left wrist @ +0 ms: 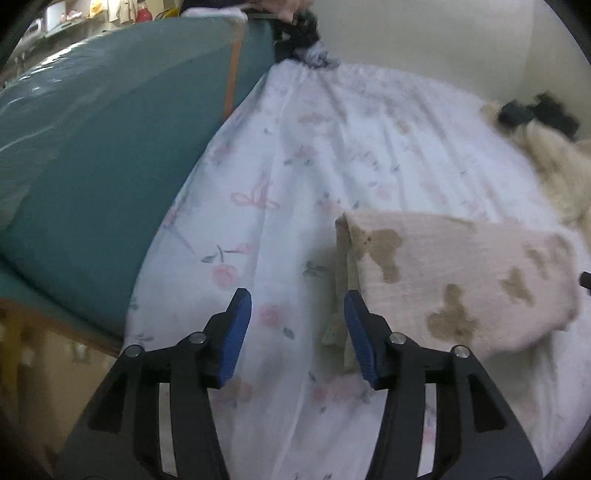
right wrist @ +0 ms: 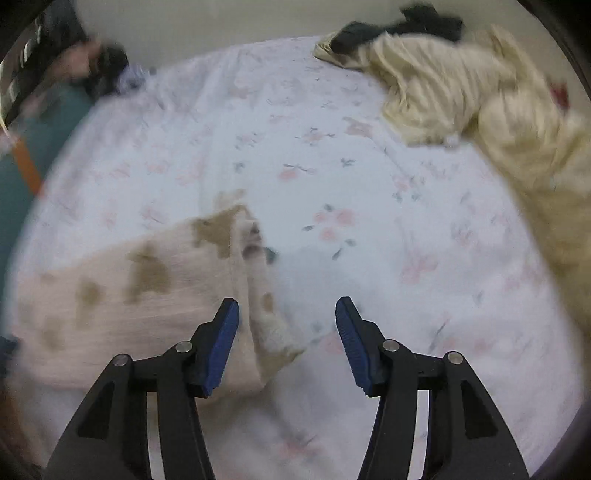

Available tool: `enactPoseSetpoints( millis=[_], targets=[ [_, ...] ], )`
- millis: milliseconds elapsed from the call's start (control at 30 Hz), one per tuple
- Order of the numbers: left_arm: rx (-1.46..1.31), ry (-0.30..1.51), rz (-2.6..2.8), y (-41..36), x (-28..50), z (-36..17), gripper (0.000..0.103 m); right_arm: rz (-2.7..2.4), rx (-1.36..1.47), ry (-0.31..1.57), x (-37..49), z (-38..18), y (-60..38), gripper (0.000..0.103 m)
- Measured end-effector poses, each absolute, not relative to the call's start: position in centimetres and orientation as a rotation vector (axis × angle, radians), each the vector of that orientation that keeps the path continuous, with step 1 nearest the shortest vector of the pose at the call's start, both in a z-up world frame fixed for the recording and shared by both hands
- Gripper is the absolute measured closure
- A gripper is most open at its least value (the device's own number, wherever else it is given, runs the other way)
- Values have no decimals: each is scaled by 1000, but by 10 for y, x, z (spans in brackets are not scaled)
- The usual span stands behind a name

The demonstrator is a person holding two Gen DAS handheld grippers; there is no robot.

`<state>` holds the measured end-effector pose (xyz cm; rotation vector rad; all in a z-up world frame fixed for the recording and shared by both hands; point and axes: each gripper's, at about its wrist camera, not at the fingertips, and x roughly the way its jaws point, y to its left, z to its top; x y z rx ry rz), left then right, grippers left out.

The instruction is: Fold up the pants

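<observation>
Pale pink pants with brown bear-shaped prints [left wrist: 454, 280] lie folded into a compact rectangle on the floral bed sheet [left wrist: 295, 177]. In the left wrist view my left gripper [left wrist: 297, 306] is open and empty, with the pants' left edge beside its right finger. In the right wrist view the pants [right wrist: 122, 306] lie to the left, with their right edge between the fingers. My right gripper [right wrist: 286, 314] is open and empty, just above that edge.
A teal cushion or mattress edge [left wrist: 92, 155] rises at the left. A cream garment heap [right wrist: 480, 110] with a dark item [right wrist: 406, 22] lies at the far right of the bed. Another dark bundle [left wrist: 303, 33] sits at the far corner by the wall.
</observation>
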<state>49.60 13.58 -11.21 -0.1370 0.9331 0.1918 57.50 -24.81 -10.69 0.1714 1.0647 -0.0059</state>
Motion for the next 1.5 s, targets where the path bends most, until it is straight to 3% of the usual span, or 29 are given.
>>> enactPoseSetpoints(
  millis=[133,233,300,400,600,967,1267,1500],
  targets=[
    [-131,870,160,137,449,-80,43,115,194,993,525,-66,-248,47],
    [-133,816,134,124,405,-52,36,194,192,935,486,-37,-238,41],
    [-133,781,101,111,365,-31,30,213,169,884,452,-18,-230,28],
    [-130,745,59,92,315,-6,29,243,149,835,397,4,-224,20],
    [-150,692,-5,65,216,36,0,261,134,736,282,44,-219,2],
    [-148,593,56,54,58,61,0,208,112,664,113,58,-224,0],
    [-117,636,62,44,-15,15,0,202,68,649,23,14,-226,0],
    [5,539,25,20,-38,18,0,232,152,636,-11,-11,-228,0]
  ],
)
